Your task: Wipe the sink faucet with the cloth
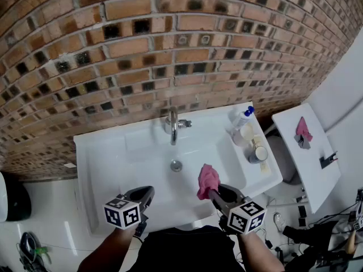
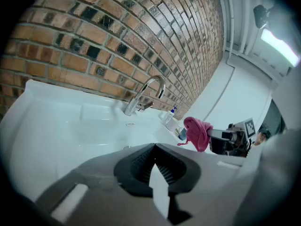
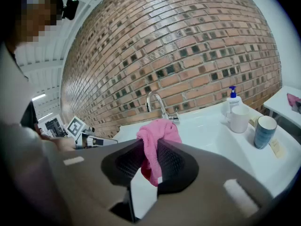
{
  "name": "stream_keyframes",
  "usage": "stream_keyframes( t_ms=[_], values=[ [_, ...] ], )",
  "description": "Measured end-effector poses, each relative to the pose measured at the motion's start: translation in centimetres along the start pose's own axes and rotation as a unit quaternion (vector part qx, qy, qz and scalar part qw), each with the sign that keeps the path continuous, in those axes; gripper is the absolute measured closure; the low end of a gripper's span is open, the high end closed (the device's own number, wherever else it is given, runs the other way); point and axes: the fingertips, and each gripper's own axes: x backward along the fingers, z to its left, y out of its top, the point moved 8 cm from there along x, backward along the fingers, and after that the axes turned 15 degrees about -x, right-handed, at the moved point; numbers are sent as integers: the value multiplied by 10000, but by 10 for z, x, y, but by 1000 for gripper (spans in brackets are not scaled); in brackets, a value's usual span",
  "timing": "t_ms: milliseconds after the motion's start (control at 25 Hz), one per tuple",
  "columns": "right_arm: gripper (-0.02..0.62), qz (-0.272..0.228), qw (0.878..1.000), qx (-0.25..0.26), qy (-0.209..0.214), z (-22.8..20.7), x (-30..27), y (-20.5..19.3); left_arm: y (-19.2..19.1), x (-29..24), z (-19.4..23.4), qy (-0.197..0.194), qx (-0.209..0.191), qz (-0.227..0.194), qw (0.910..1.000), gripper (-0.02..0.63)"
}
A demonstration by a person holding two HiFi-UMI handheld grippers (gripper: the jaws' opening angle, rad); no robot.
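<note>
A chrome faucet [image 1: 173, 126] [image 2: 146, 92] [image 3: 158, 102] stands at the back of the white sink [image 1: 108, 157], against the brick wall. My right gripper [image 1: 213, 194] [image 3: 150, 147] is shut on a pink cloth [image 1: 207, 179] [image 3: 158, 134] [image 2: 197, 133], which it holds bunched up over the basin's front right, well short of the faucet. Over the sink's front left edge, my left gripper [image 1: 148, 192] [image 2: 154, 149] has its jaws together and nothing between them.
On the sink's right ledge stand a soap pump bottle [image 1: 243, 118] [image 3: 232, 99], a white cup [image 1: 248, 134] [image 3: 239, 118] and a blue cup [image 1: 259, 153] [image 3: 265, 131]. The drain [image 1: 176, 165] is mid-basin. A white side table [image 1: 312, 163] at right carries a pink item [image 1: 303, 129].
</note>
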Motion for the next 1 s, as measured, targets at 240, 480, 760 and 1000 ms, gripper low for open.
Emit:
stream_keyframes(
  t_ms=[240, 480, 760, 1000],
  values=[
    [508, 113, 9999, 88, 81, 5, -28, 13, -1, -10, 18, -62, 121, -29, 9999, 600],
    [508, 178, 9997, 162, 42, -5, -48, 27, 0, -23, 22, -45, 164, 13, 9999, 600],
    [508, 127, 9990, 136, 400, -44, -81, 57, 3, -41, 20, 386, 352, -9, 9986, 600],
    [508, 154, 9959, -338, 830, -95, -117, 85, 13, -61, 18, 959, 551, 46, 9939, 600]
  ],
)
